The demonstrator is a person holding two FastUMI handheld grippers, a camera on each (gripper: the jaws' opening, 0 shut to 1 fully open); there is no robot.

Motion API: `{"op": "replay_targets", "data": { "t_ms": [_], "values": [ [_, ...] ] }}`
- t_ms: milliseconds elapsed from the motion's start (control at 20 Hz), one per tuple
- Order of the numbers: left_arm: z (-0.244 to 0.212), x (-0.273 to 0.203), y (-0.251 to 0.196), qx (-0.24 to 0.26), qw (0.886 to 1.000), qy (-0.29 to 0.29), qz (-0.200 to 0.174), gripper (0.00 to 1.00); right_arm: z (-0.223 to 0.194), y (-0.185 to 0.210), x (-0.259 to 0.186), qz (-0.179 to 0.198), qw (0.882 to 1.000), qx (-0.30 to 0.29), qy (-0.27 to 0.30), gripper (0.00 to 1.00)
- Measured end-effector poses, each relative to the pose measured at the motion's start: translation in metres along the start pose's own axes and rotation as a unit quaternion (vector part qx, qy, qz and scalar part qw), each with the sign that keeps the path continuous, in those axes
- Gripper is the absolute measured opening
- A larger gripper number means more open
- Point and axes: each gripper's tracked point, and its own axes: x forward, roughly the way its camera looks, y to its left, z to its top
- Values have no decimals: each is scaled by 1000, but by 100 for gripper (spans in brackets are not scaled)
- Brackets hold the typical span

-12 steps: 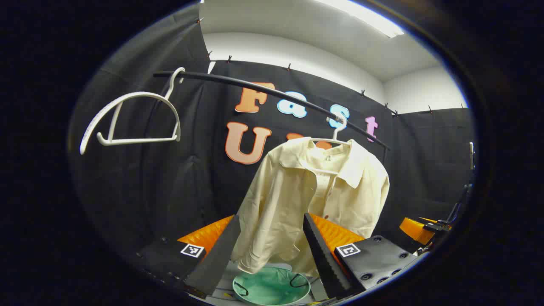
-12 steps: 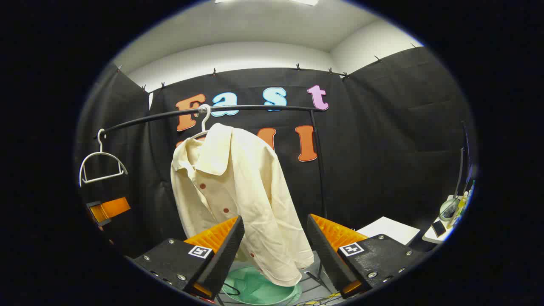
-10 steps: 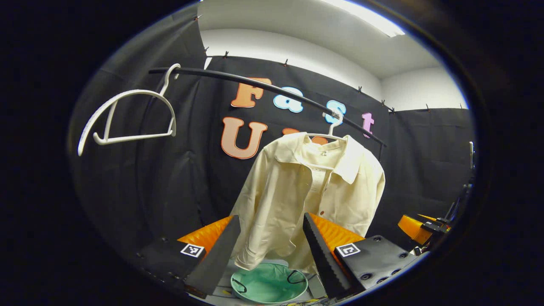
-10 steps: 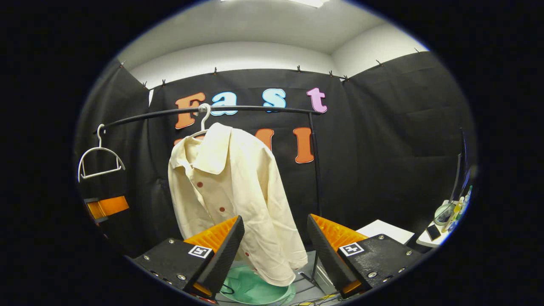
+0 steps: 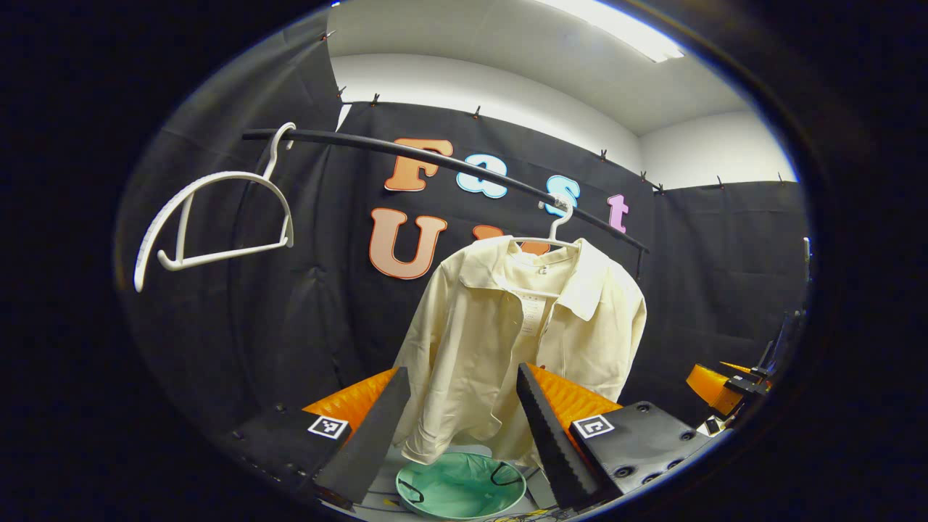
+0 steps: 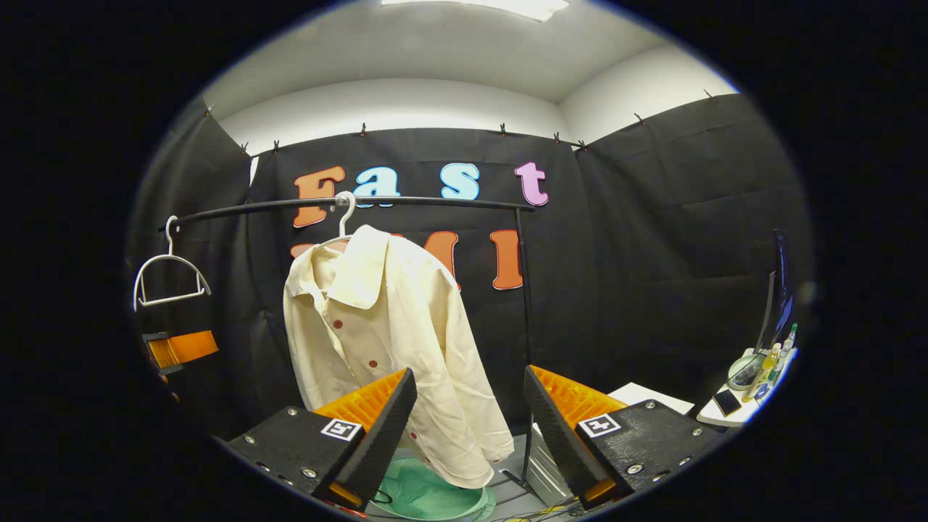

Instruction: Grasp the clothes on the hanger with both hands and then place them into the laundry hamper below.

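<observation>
Nothing is done yet — the cream shirt (image 5: 522, 326) hangs on its hanger (image 5: 554, 228) above the green hamper (image 5: 460, 486), while left tool (image 5: 460, 420) and right tool (image 6: 467, 428) gape empty, short of it.

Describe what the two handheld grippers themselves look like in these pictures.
In the left gripper view, the left gripper has two long wedge-shaped fingers with ridged inner faces, on flat black blocks studded with screws, each bearing a small square black-and-white marker. In the right gripper view, the right gripper has the same build: ridged wedge fingers, black screwed blocks, square markers.
</observation>
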Motion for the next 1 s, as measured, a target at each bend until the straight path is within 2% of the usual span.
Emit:
{"op": "replay_targets", "data": {
  "t_ms": [500,600,900,950,1000],
  "values": [
    [-8,0,5,16,1000,18,9,97,-13,3,6,-10,1000,3,24,93],
    [-10,3,7,14,1000,21,8,100,-14,11,10,-2,1000,4,28,93],
    [-13,8,11,13,1000,27,9,97,-18,47,28,37,999,-8,31,93],
    [-14,9,12,13,999,28,9,100,-18,57,31,45,998,-10,30,93],
    [-14,9,14,12,999,29,10,96,-17,66,35,53,998,-12,28,93]
  ]
}}
